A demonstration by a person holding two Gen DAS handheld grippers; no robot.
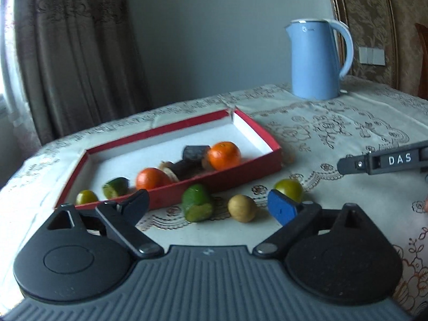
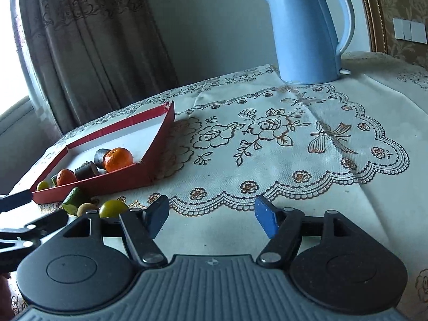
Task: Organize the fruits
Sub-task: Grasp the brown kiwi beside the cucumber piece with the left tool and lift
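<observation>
Fruits sit partly inside the red box, partly on the patterned tablecloth just outside its near wall; the box is my landmark throughout.

Through the left wrist camera, I see my left gripper released, its jaws spread wide with nothing between them, facing the box's near wall. Inside the box lie two oranges, a green cut piece, a small yellow-green fruit in the near left corner, and dark chunks I cannot identify. Just outside the near wall rest a cut green fruit, a tan round fruit and a yellow-green round fruit, all apart from one another. I judge these three remain to be boxed, which is why my left gripper is open and aimed at them. My right gripper's finger, lettered DAS, pokes in right of the box.

Through the right wrist camera, my right gripper is also released and empty, hovering over bare cloth well right of the box. This view shows the cloth's large flower and butterfly print and the blue kettle behind the box more fully; the stray fruits crowd its left edge, partly hidden, so the left view serves better for picking.
</observation>
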